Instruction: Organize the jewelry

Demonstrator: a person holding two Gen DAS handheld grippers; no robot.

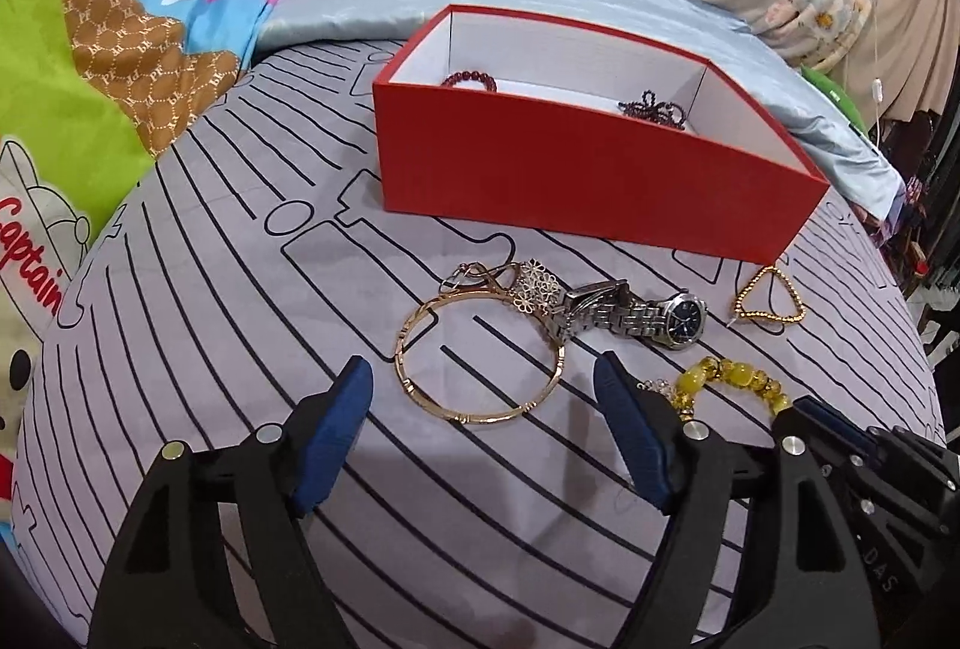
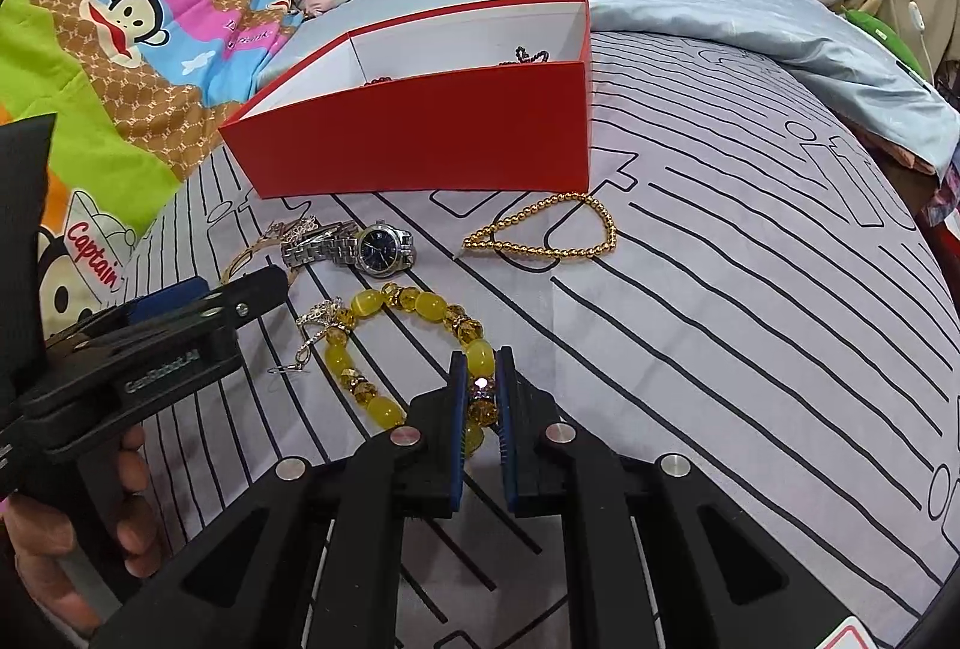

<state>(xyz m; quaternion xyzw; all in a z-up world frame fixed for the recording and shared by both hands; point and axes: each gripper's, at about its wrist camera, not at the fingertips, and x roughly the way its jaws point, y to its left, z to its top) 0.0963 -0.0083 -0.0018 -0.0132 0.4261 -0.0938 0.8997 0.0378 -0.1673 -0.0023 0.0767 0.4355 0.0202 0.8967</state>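
Right gripper pinching the yellow bead bracelet, bound, I judge, for the red box.

My right jaws close on the bracelet's near beads, low on the sheet; the box sits at twelve o'clock. My left gripper hangs wide open over the gold bangle, watch at one o'clock, ready next.

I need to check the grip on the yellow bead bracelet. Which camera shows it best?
The right wrist view: the yellow bead bracelet lies whole on the bedsheet, with the right gripper shut on its near beads. The left wrist view shows only part of it, behind the open left gripper.
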